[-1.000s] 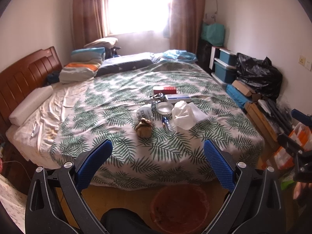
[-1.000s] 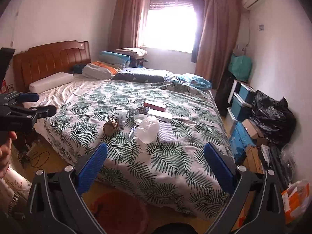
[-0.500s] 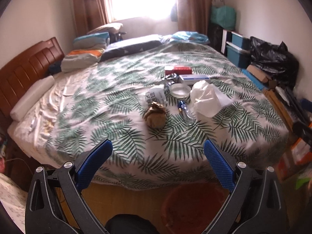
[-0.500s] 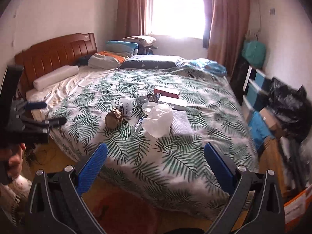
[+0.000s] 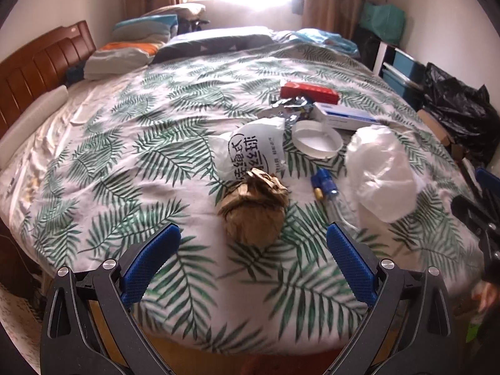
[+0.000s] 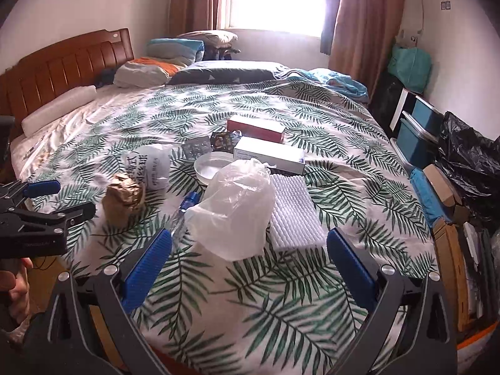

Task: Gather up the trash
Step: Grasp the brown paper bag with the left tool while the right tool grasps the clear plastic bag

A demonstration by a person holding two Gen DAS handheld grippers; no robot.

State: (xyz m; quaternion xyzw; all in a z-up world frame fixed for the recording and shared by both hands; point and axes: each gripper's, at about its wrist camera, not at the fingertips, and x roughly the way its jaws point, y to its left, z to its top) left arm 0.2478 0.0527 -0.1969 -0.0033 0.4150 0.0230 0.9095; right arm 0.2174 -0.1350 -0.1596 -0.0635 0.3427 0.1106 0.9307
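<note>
Bedroom interior with a wooden slatted headboard [image 6: 62,62], brown curtains [image 6: 359,15] flanking a bright window, and a bed [image 5: 125,156] covered by a white sheet printed with green fern fronds. Trash lies clustered near the foot of the bed. A crumpled brown paper ball [image 5: 254,207], creased and roughly spherical, sits nearest the left gripper [image 5: 253,247], whose blue ribbed fingers [image 5: 150,259] are spread wide with nothing between them; the ball lies just beyond the fingertips, apart from them. Directly behind the ball and touching it is a white printed plastic bag [image 5: 250,150] bearing dark characters. A shallow round white lid [image 5: 317,139] rests to its right. A translucent, wrinkled clear plastic bag [image 6: 234,206] bulges in front of the right gripper [image 6: 250,250], likewise spread apart and empty. A clear bottle with blue cap [image 5: 325,184] lies on its side between the paper ball and the clear bag. A white ridged foam pad [image 6: 293,209], rectangular, lies flat beside the clear bag. Farther back are foil blister packs [image 6: 197,148], a white and blue carton [image 6: 268,154] and a red carton [image 6: 256,128], both long and rectangular. A glossy black garbage bag [image 6: 468,153] and blue storage bins [image 6: 415,128] stand along the wall beside the bed.
</note>
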